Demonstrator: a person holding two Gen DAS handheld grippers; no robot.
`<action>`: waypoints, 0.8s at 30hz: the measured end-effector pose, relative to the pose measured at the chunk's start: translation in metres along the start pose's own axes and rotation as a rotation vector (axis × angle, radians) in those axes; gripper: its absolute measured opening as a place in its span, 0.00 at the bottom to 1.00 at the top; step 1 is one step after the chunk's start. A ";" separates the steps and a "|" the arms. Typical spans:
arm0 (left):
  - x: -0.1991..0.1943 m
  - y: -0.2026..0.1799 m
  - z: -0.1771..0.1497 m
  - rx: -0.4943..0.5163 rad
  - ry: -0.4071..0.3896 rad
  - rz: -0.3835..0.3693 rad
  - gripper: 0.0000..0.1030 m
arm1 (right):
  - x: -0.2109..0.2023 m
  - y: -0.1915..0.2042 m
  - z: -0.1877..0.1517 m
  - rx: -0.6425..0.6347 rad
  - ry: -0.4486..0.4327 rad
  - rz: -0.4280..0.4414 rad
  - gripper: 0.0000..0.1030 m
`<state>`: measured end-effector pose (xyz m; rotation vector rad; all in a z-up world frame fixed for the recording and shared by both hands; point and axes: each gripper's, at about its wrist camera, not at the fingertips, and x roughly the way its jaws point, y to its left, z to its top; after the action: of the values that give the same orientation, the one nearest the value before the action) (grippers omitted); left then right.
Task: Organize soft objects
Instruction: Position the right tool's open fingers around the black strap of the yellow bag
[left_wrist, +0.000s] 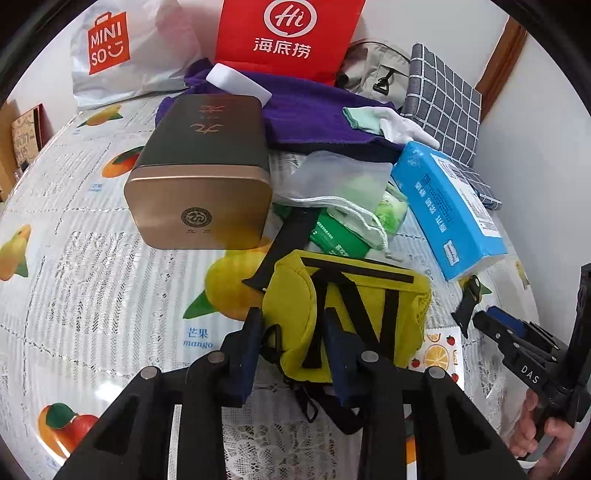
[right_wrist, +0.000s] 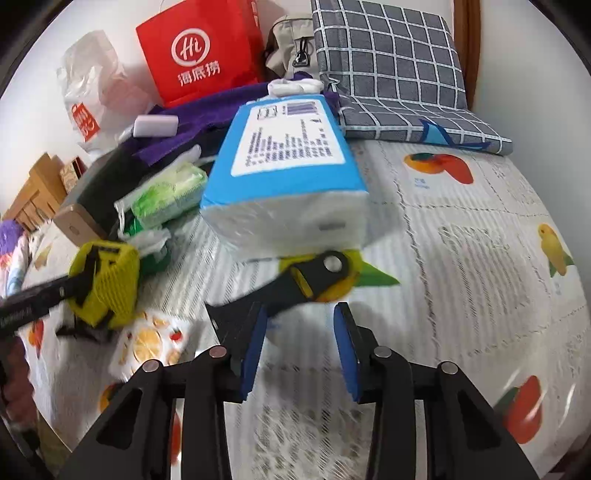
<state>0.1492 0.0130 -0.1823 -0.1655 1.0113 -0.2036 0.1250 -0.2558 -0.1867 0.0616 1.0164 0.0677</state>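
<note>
A yellow pouch (left_wrist: 354, 306) with black straps lies on the fruit-print tablecloth. My left gripper (left_wrist: 291, 332) straddles its near left end; whether its fingers press the fabric is unclear. The pouch also shows in the right wrist view (right_wrist: 107, 280), at the far left. My right gripper (right_wrist: 299, 332) is open and empty above the cloth, just short of a black strap end (right_wrist: 314, 277) and a blue tissue pack (right_wrist: 288, 177). In the left wrist view the right gripper (left_wrist: 491, 325) is at the far right, beside the tissue pack (left_wrist: 447, 206).
A bronze tin (left_wrist: 199, 177), a purple towel (left_wrist: 314, 114), a white drawstring bag (left_wrist: 332, 184), green packets (left_wrist: 340, 236), a white sponge (left_wrist: 236, 81) and white socks (left_wrist: 399, 125) lie behind. A red bag (left_wrist: 284, 33), a Miniso bag (left_wrist: 122, 48) and a checked cushion (right_wrist: 388, 62) stand at the back.
</note>
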 end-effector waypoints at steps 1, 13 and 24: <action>0.000 -0.001 0.000 0.005 -0.002 0.003 0.30 | -0.001 -0.002 -0.001 0.011 0.005 -0.002 0.36; -0.004 0.001 -0.005 0.017 0.007 0.021 0.30 | 0.012 0.013 0.013 0.095 -0.025 -0.009 0.64; -0.015 0.009 -0.008 -0.016 -0.019 0.019 0.20 | 0.014 0.012 0.012 -0.013 -0.053 -0.031 0.46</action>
<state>0.1359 0.0249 -0.1764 -0.1723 0.9956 -0.1763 0.1421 -0.2425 -0.1910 0.0356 0.9641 0.0441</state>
